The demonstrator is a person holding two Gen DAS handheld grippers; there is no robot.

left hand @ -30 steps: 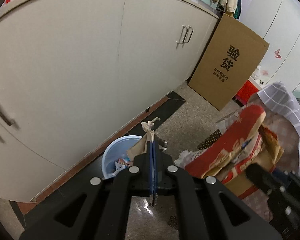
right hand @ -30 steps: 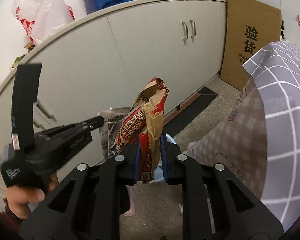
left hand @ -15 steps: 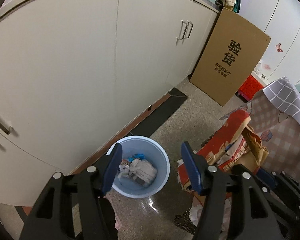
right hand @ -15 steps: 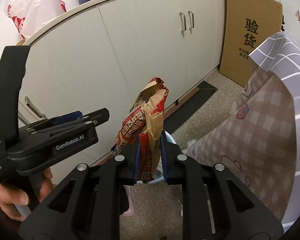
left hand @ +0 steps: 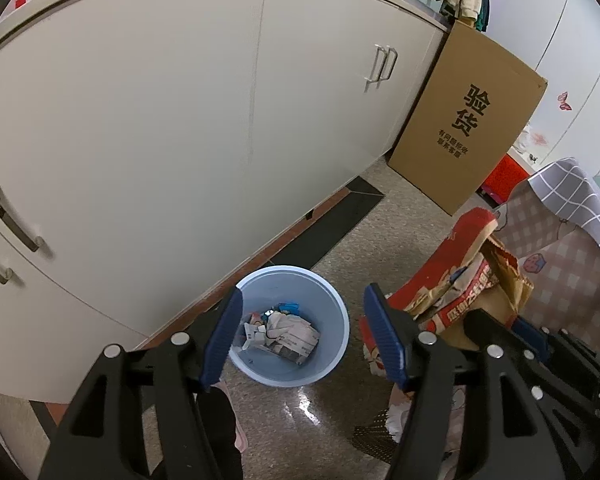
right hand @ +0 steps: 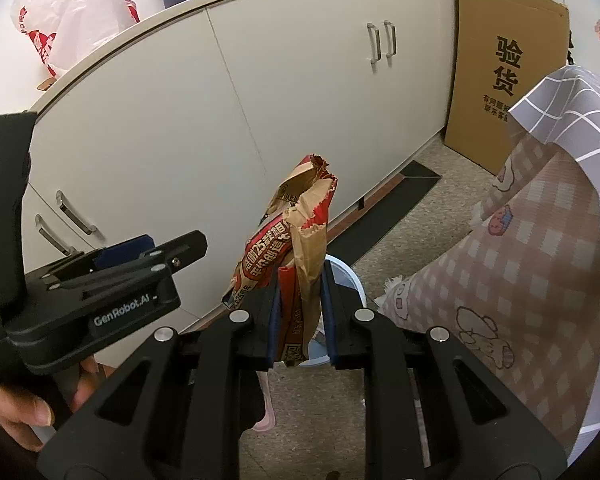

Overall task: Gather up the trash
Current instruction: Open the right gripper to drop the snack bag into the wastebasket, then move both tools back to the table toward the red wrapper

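A light blue trash bin (left hand: 332, 344) stands on the floor by the cabinet base, with crumpled paper trash (left hand: 288, 332) inside. My left gripper (left hand: 304, 336) is open and empty, held above the bin. My right gripper (right hand: 300, 312) is shut on a red and brown paper snack bag (right hand: 300, 236), held upright above the bin's rim (right hand: 352, 276). The same bag (left hand: 460, 292) shows at the right of the left wrist view, and the left gripper's body (right hand: 112, 280) shows at the left of the right wrist view.
White cabinets (left hand: 180, 120) run along the left. A tall cardboard box (left hand: 468, 120) leans at the cabinet's end. A checked cloth (right hand: 540, 260) hangs over a table at the right. A plastic bag (right hand: 72, 12) sits on the countertop.
My left gripper opened and let go of a crumpled paper wad, which now lies in the bin. The right gripper keeps holding the snack bag, nearly still.
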